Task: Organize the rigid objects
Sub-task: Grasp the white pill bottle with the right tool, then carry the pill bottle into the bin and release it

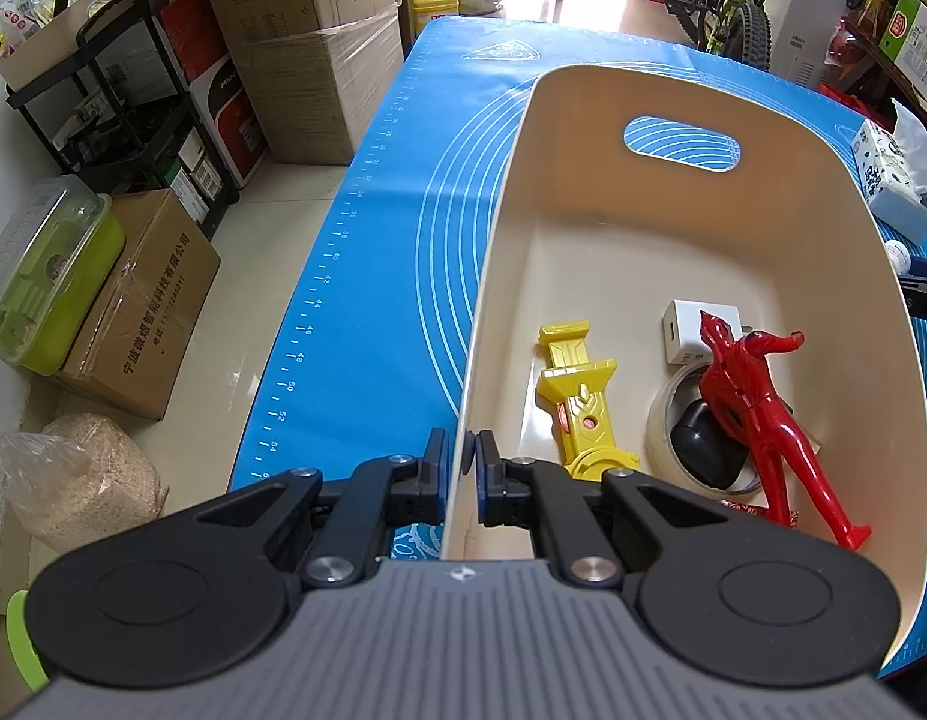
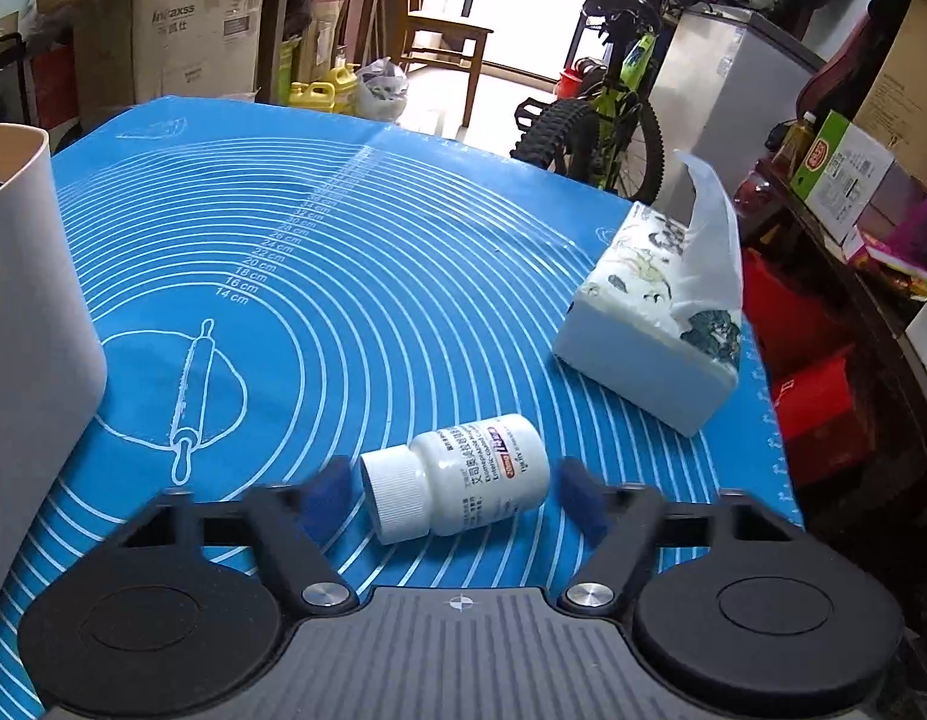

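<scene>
A cream plastic bin [image 1: 511, 240] stands on the blue mat [image 1: 373, 240]. My left gripper [image 1: 461, 456] is shut on the bin's left wall near its front corner. Inside lie a yellow toy [image 1: 574, 402], a red figure [image 1: 757, 408], a white adapter [image 1: 685, 330], a tape roll [image 1: 661, 426] and a black object [image 1: 703, 444]. In the right wrist view a white pill bottle [image 2: 463, 474] lies on its side on the mat [image 2: 343, 276], between the fingers of my open right gripper [image 2: 457, 492]. The pads are apart from it. The bin's wall [image 2: 31, 324] is at the left.
A tissue pack [image 2: 649, 324] lies at the mat's right edge, also in the left wrist view [image 1: 889, 180]. Cardboard boxes [image 1: 319, 60] and a rack [image 1: 133, 96] stand on the floor to the left. A bicycle [image 2: 607, 114] stands behind the table.
</scene>
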Available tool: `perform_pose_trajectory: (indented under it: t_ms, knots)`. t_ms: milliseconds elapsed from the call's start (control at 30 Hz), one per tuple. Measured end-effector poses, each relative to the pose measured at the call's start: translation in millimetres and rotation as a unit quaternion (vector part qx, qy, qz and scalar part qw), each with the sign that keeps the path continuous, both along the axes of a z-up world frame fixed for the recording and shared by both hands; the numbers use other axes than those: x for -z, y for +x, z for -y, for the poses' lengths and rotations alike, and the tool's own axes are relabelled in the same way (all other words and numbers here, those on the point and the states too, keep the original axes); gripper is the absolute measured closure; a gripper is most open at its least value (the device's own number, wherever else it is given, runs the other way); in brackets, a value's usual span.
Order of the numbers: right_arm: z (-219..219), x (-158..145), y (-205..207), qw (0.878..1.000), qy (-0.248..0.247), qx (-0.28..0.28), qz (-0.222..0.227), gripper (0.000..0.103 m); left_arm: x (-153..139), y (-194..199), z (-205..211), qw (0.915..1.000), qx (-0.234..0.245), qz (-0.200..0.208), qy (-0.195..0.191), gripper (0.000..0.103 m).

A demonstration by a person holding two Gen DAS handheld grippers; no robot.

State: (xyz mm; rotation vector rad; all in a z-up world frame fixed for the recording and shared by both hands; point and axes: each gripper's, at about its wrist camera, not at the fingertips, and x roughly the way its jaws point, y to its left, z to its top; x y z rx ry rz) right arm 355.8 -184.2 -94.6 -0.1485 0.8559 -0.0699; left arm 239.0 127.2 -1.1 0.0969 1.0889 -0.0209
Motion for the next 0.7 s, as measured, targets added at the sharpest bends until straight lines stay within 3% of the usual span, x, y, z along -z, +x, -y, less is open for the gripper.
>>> perform_pose_trajectory:
  t_ms: [200,400,700]
  knots:
    - [3,-3,-12,1.000,0.007,0.009,0.009,0.034,0,0,0,1.0000,0.000,0.000,0.000,0.092]
    - [0,-23,-35,0.999,0.010,0.024,0.023,0.034,0,0,0,1.0000,-0.003,0.000,-0.001,0.092]
    - [-32,-92,-70,0.995,0.034,-0.006,0.090,0.034,0,0,0,1.0000,-0.005,0.000,-0.002,0.092]
